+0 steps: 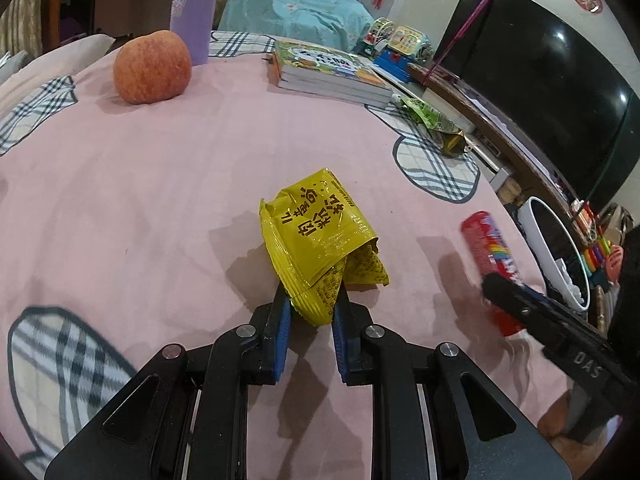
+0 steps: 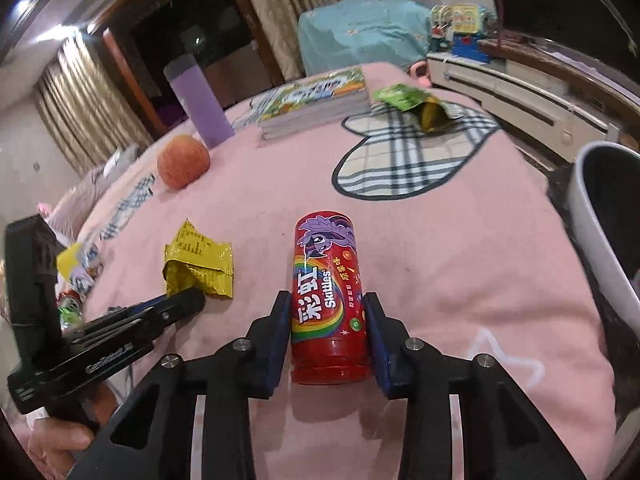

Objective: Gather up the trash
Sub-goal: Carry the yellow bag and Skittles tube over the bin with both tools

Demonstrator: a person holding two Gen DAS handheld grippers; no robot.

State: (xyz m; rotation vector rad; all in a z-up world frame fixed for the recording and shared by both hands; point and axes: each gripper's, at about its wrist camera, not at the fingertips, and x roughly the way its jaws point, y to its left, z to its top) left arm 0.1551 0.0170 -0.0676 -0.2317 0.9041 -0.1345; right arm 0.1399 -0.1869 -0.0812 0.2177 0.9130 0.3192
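A crumpled yellow snack wrapper lies on the pink blanket. My left gripper is shut on its near edge; the wrapper also shows in the right wrist view. A red Skittles can lies between the fingers of my right gripper, which is shut on it; the can also shows in the left wrist view. A green and gold wrapper lies further back on a plaid heart patch. A white bin stands at the right beside the bed.
An apple, a purple tumbler and a stack of books sit at the far side of the blanket. A TV and a low cabinet with toys stand to the right.
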